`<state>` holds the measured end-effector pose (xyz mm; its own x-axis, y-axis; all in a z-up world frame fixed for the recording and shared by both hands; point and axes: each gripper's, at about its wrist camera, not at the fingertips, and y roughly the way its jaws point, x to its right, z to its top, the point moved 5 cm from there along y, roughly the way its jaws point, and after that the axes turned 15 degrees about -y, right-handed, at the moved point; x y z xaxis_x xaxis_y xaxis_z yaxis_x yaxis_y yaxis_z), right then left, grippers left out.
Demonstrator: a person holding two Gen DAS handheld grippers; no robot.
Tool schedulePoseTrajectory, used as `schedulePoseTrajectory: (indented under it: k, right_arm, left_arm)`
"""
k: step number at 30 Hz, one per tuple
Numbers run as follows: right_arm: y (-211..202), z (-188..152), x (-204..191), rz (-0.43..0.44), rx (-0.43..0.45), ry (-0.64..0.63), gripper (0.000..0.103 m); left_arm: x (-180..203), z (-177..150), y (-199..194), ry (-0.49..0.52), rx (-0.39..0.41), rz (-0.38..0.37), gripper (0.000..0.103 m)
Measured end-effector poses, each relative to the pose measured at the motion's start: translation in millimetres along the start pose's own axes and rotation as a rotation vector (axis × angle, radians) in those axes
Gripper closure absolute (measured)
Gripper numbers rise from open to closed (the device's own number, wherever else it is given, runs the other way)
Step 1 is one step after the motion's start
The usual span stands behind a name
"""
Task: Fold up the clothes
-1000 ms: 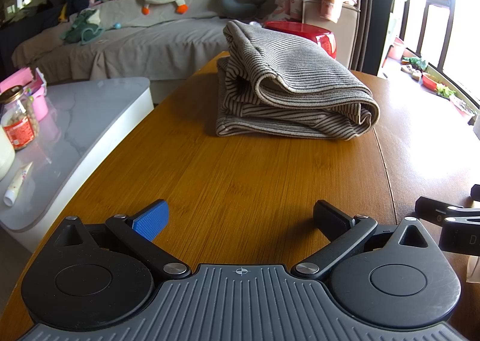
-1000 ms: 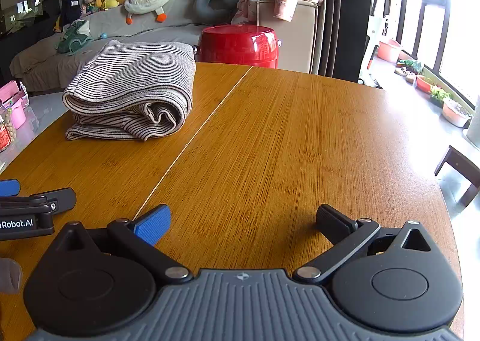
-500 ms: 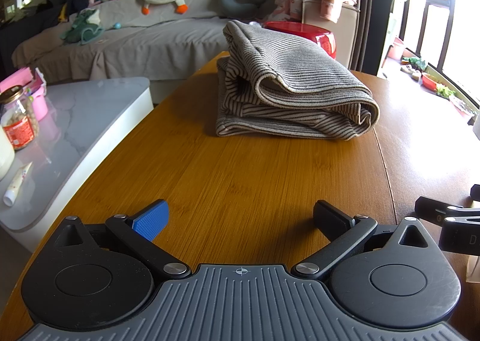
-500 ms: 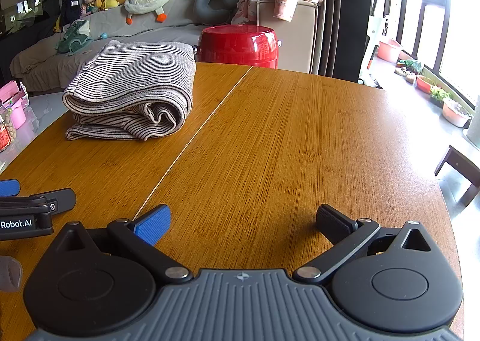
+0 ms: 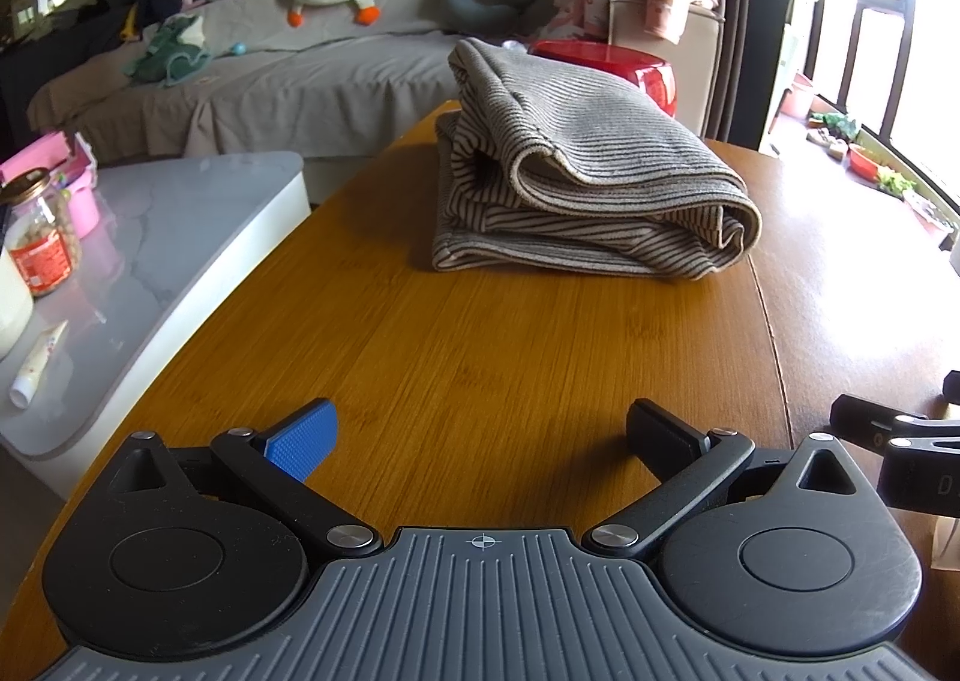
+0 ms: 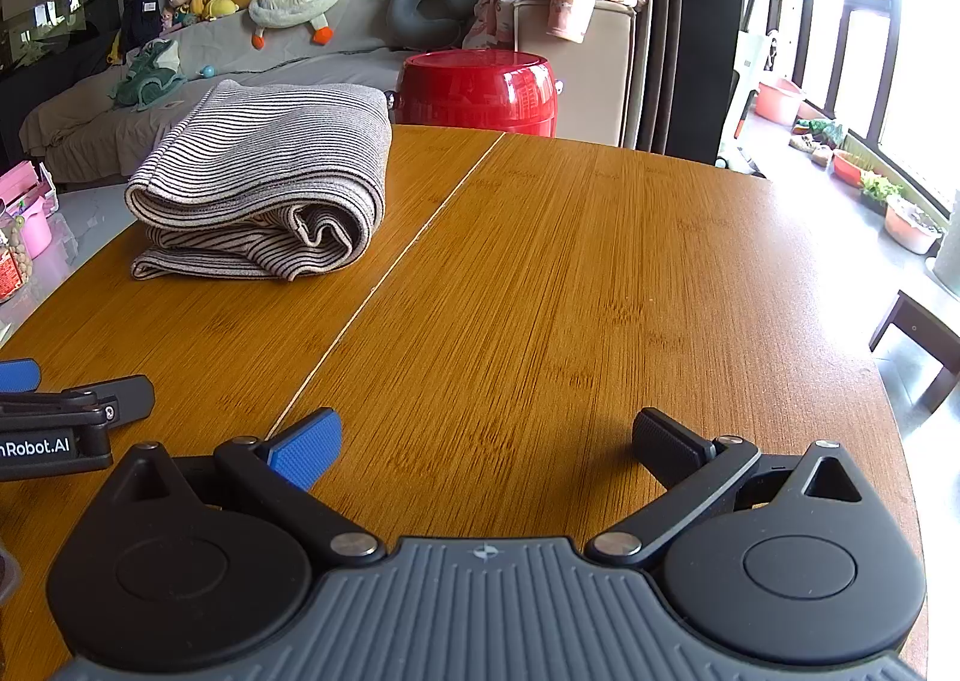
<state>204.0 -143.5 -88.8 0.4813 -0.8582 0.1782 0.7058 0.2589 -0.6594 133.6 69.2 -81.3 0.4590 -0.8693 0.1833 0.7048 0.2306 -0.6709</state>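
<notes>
A striped beige and dark garment [image 5: 588,183] lies folded in a thick stack on the far part of the wooden table [image 5: 480,333]. It also shows in the right wrist view [image 6: 264,183], at the table's far left. My left gripper [image 5: 480,438] is open and empty, low over the near table, well short of the garment. My right gripper [image 6: 486,441] is open and empty, low over the near table, to the right of the left one. Each gripper shows at the edge of the other's view.
A red round stool [image 6: 480,93] stands behind the table's far edge. A white marble side table [image 5: 150,237] with a jar [image 5: 42,243] and a tube sits to the left. A grey sofa [image 5: 270,81] with plush toys is beyond.
</notes>
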Motion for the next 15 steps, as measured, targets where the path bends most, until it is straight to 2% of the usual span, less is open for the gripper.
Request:
schedulePoseTrajectory:
  k: [15]
  right_arm:
    - [0.0, -0.1, 0.0, 0.0, 0.0, 0.0, 0.0]
  left_arm:
    - [-1.1, 0.0, 0.2, 0.0, 0.003, -0.002, 0.0]
